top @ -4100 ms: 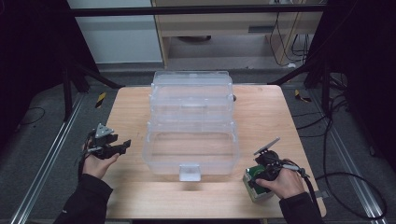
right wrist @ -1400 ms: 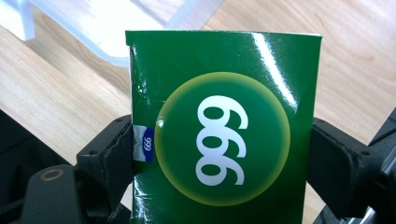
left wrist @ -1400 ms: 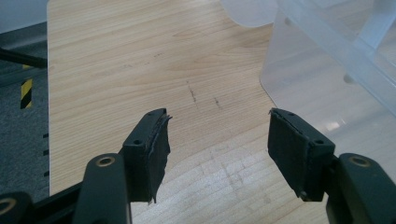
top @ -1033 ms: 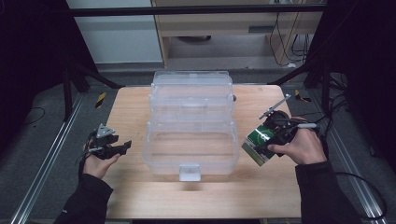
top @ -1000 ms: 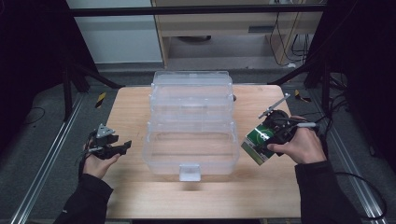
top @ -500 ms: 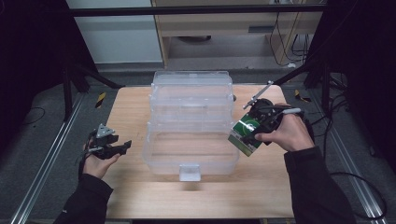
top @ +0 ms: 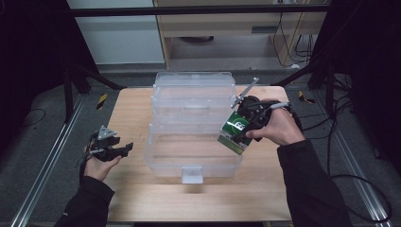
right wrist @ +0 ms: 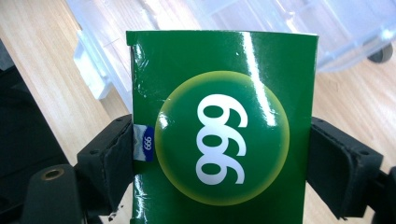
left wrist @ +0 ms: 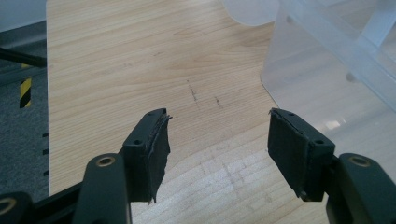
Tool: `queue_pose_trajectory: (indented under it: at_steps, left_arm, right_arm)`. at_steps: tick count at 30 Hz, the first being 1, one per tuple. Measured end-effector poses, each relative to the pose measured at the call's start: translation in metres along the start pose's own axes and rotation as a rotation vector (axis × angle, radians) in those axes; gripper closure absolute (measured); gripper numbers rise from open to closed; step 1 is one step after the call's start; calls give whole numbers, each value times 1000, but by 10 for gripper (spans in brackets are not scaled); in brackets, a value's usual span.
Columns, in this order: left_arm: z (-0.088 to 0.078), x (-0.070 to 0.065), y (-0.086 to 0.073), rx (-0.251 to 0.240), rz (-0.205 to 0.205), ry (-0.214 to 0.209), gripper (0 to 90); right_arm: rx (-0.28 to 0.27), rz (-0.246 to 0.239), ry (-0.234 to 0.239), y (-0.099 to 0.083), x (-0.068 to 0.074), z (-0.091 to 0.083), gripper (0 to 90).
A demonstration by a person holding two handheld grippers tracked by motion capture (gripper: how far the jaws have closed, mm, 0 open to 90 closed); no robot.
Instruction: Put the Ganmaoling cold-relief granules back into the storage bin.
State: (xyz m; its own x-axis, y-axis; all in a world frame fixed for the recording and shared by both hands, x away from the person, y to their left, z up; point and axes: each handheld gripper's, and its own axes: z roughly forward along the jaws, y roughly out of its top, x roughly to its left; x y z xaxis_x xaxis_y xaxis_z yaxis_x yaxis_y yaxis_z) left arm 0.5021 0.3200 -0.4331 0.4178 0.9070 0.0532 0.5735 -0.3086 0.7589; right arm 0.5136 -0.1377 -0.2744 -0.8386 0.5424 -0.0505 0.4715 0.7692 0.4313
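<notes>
A clear plastic storage box stands open in the middle of the wooden table, its lid folded back behind it. My right gripper is shut on a green carton with a white "999" in a round badge, and holds it just above the box's right rim. Both pads press the carton's sides in the right gripper view. My left gripper rests low at the table's left side, open, with bare wood between its pads. The box's corner lies just ahead of it on the right.
A metal rail runs along the floor on the left, with yellow-black tape near it. Cables trail over the floor at the right. A cabinet stands behind the table.
My right hand has carried the green carton left and a little up, from beside the box's right wall to over its right rim. The left hand has stayed where it was.
</notes>
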Motion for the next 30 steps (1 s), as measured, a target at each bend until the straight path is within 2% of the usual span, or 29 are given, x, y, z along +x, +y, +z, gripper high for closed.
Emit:
queue_pose_trajectory:
  at_steps: [3,7,11,12,15,16,20,30]
  left_arm:
    - [0,0,0,2,-1,1,376]
    - [0,0,0,0,-3,0,376]
    - [0,0,0,-3,-5,0,376]
    - [0,0,0,-2,-5,0,376]
    - [0,0,0,0,1,0,377]
    - [0,0,0,1,1,0,376]
    - [0,1,0,2,-1,0,376]
    - [2,0,-1,7,1,-1,376]
  right_arm:
    - [-2,-35,0,5,2,2,178]
    - [-1,-79,25,15,4,6,178]
    - [6,-155,55,22,6,13,178]
    - [11,-194,68,24,7,17,178]
    - [33,-228,83,26,8,24,178]
    - [34,-256,93,26,7,26,178]
    - [40,-282,128,26,9,28,178]
    - [94,-392,159,26,10,40,178]
